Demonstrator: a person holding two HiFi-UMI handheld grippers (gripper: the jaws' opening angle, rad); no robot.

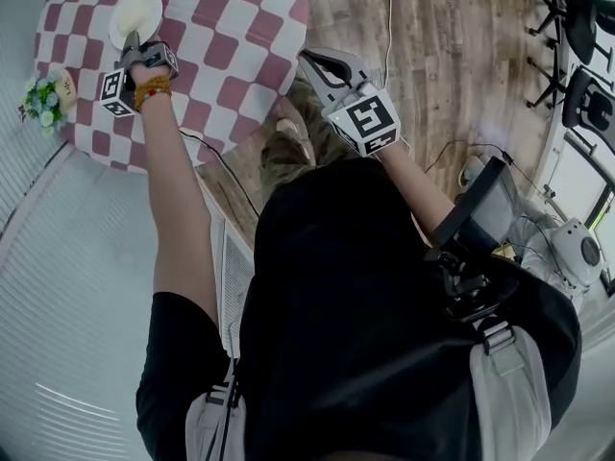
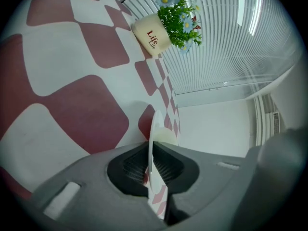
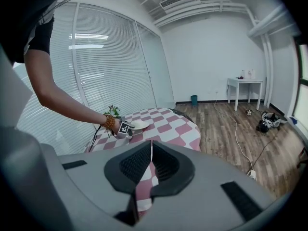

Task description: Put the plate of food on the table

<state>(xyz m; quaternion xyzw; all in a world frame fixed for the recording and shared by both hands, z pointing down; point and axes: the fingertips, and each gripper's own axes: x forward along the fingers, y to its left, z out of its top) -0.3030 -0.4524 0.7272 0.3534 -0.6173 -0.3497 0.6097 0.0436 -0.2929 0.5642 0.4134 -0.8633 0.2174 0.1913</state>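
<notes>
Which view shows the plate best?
Head view: the plate shows its whole round face against the checked table, left gripper on its rim. Left gripper view sees it edge-on between the jaws; right gripper view, small, distant.

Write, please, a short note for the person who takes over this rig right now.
Left claw: shut on the rim of the plate, over the far side of the checkered table, near the flower pot.
Right claw: shut, empty, just off the table's edge.
Done: the plate is over the table.
Left: I cannot tell whether it rests on the cloth yet. Probably set it flat, then open the left claw.
</notes>
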